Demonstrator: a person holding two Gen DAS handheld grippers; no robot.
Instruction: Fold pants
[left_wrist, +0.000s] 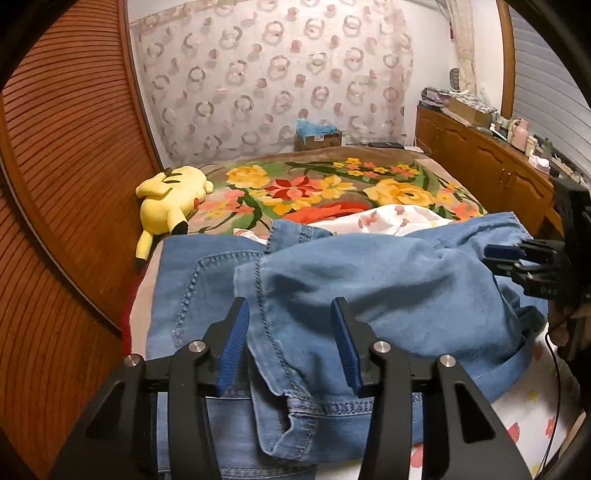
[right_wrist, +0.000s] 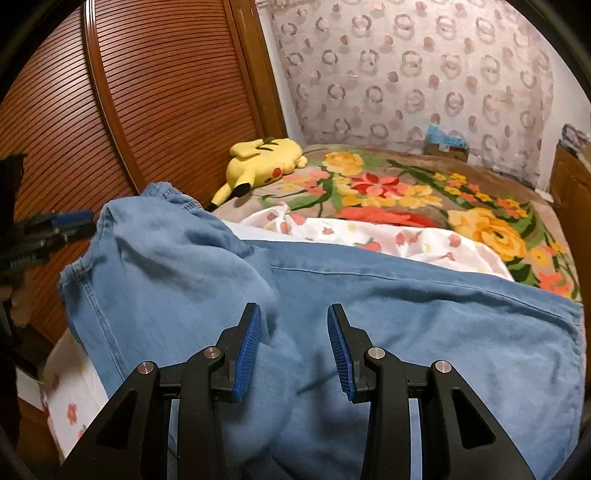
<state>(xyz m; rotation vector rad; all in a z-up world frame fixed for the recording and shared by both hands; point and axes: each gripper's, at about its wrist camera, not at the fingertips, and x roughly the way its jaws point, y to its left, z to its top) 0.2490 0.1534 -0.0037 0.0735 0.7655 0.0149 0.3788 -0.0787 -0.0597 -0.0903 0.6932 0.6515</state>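
Left gripper (left_wrist: 290, 345): jaws spread wide, holding nothing — a folded flap of denim with a stitched hem lies between the blue pads, not pinched.
Right gripper (right_wrist: 293, 347): jaws also released, over smooth denim, gripping nothing.
Pants (left_wrist: 351, 280): light blue jeans, lying crumpled across the near end of the bed, one part folded over another; the edge near the wardrobe is bunched up.
White sheet (right_wrist: 388, 236): small red flowers, under the pants and just behind them.
Blanket (right_wrist: 424, 192): big yellow and red flowers — it covers the far part of the bed.
Yellow plush toy (left_wrist: 171, 199): on the blanket, beside the slatted wooden wardrobe (left_wrist: 74, 147).
Sideboard (left_wrist: 480, 158): wooden, far right, small things on top.
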